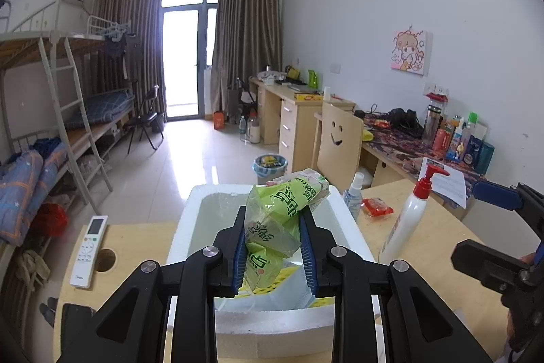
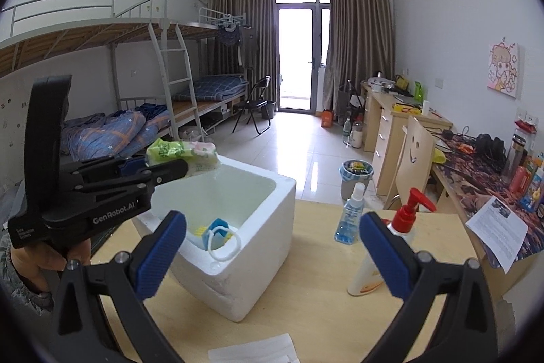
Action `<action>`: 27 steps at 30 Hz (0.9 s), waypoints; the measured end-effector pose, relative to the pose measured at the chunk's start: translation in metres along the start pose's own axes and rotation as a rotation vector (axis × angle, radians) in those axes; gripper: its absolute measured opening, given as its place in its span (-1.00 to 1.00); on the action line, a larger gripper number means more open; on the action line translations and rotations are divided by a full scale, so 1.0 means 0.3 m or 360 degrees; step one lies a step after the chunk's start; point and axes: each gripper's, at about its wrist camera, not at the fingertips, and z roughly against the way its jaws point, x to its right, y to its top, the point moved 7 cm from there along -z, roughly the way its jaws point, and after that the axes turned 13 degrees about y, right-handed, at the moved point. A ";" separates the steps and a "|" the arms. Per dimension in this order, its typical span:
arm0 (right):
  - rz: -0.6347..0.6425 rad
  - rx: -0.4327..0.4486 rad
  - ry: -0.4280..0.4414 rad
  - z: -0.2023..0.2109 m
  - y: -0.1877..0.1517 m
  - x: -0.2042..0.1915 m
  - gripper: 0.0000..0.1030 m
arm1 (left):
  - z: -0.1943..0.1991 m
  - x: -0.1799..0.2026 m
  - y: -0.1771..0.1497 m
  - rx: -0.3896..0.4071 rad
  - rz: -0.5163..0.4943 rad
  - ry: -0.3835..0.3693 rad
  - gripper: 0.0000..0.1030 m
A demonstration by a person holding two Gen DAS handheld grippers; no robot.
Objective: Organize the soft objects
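The left claw [image 1: 273, 244], at the bottom centre of its own view, is closed on a green tissue pack [image 1: 278, 220], its blue pads [image 1: 239, 247] pressing the crumpled wrapper from both sides. The pack hangs above the open white foam box [image 1: 265, 325], not touching its walls. In the right wrist view the same pack [image 2: 183, 155] shows at centre left, held over the box's far corner by the left claw [image 2: 163, 170].

The right claw [image 2: 272, 254], low in its own frame, is spread wide and grips nothing; its blue pads [image 2: 161, 257] stand well apart above the wooden bench [image 2: 306, 305].

Inside the foam box [image 2: 251, 264] lie a blue and yellow item and a white loop (what they are cannot be told).

On the bench just right of the box stands a white pump bottle [image 2: 384, 261] with a red top, and beyond it a small blue spray bottle [image 2: 350, 216]. A red packet [image 1: 377, 206] lies near the spray bottle. A white remote control [image 1: 89, 250] rests at the lower left of the left wrist view
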 end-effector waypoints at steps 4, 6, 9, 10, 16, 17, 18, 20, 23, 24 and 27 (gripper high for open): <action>0.0002 0.0002 -0.0004 0.008 -0.005 0.004 1.00 | -0.009 -0.002 0.006 0.0000 0.0001 0.0015 -0.43; -0.0002 0.0004 -0.0004 0.009 -0.006 0.008 1.00 | -0.012 -0.003 0.009 -0.0001 0.0006 0.0019 -0.43; -0.0006 -0.0001 -0.0009 0.006 -0.009 0.013 1.00 | -0.017 0.005 0.013 -0.0002 0.0013 0.0028 -0.43; -0.0006 -0.0002 -0.0009 0.008 -0.013 0.010 1.00 | -0.021 0.006 0.013 -0.0009 0.0011 0.0027 -0.42; -0.0005 -0.0004 -0.0013 0.010 -0.015 0.013 0.99 | -0.036 -0.013 0.009 -0.0032 0.0024 0.0072 0.02; -0.0003 -0.0002 -0.0014 0.011 -0.015 0.014 0.99 | -0.035 -0.015 0.012 -0.0026 0.0030 0.0085 0.14; -0.0003 -0.0002 -0.0014 0.013 -0.011 0.014 1.00 | -0.034 -0.019 0.015 -0.0019 0.0037 0.0096 0.38; -0.0004 0.0001 -0.0017 0.015 -0.012 0.013 0.99 | -0.023 -0.030 0.025 0.0012 0.0047 0.0138 0.65; -0.0002 0.0001 -0.0018 0.017 -0.012 0.012 1.00 | 0.003 -0.037 0.034 0.0051 0.0053 0.0150 0.90; -0.0001 0.0001 -0.0017 0.020 -0.012 0.012 1.00 | 0.010 -0.036 0.035 0.0062 0.0054 0.0152 0.91; 0.0003 0.0008 -0.0020 0.030 -0.009 0.009 1.00 | 0.043 -0.038 0.044 0.0094 0.0062 0.0165 0.95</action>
